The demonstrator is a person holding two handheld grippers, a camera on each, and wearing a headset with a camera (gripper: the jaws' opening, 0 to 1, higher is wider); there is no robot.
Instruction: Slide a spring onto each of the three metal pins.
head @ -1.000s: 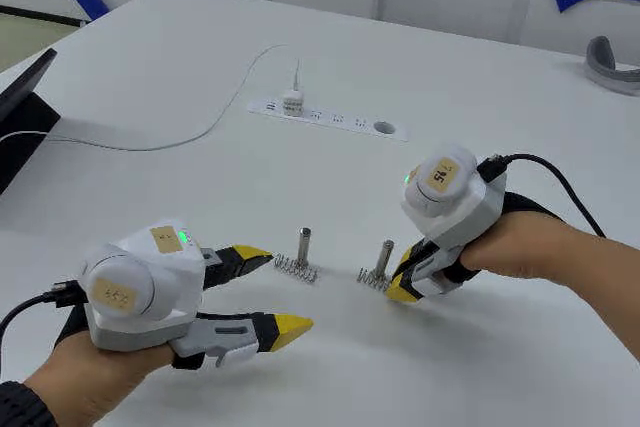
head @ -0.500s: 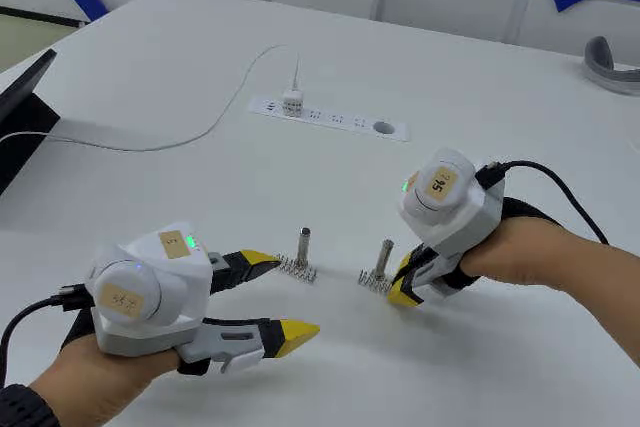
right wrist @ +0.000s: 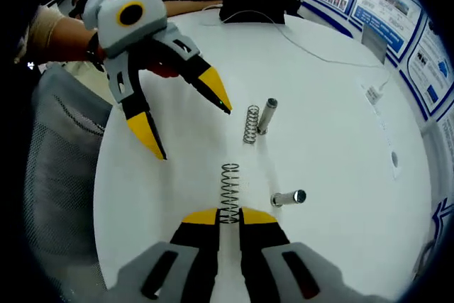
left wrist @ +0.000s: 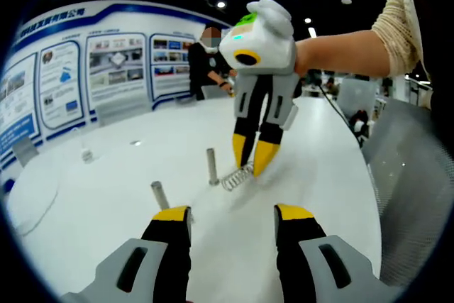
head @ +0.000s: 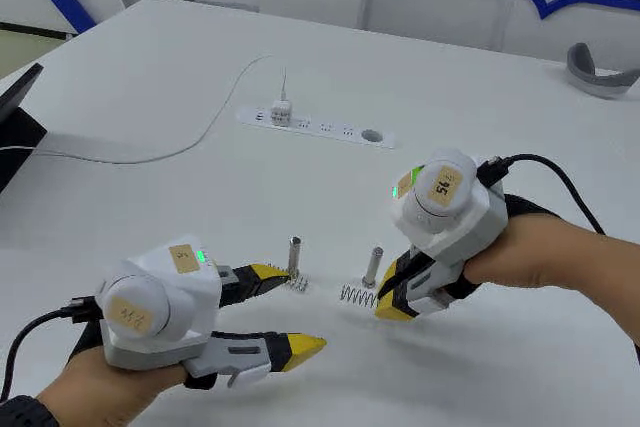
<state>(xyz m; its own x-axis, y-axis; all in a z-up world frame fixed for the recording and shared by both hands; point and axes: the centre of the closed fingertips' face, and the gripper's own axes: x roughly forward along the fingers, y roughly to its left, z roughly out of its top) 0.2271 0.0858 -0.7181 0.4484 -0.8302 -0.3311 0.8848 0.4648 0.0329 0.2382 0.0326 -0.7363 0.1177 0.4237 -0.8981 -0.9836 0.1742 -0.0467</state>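
Two short metal pins stand upright on the white table, the left pin (head: 294, 255) and the right pin (head: 373, 265). My right gripper (head: 385, 307) is shut on one end of a spring (head: 355, 295), held low beside the right pin's foot. In the right gripper view that spring (right wrist: 229, 189) sticks out ahead of my right gripper (right wrist: 229, 218), next to the pin (right wrist: 289, 197). A second spring (head: 297, 283) lies against the left pin. My left gripper (head: 295, 309) is open and holds nothing, just short of the left pin (left wrist: 159, 194).
A white power strip (head: 315, 127) with a plugged adapter and a cable lies further back on the table. A dark screen edge (head: 15, 127) stands at the far left. A grey curved object (head: 600, 72) rests at the back right. A person stands beyond the table (left wrist: 209, 62).
The head camera has shifted. My left gripper has edged closer to the left pin. The spring in my right gripper now lies slightly further from the right pin's foot.
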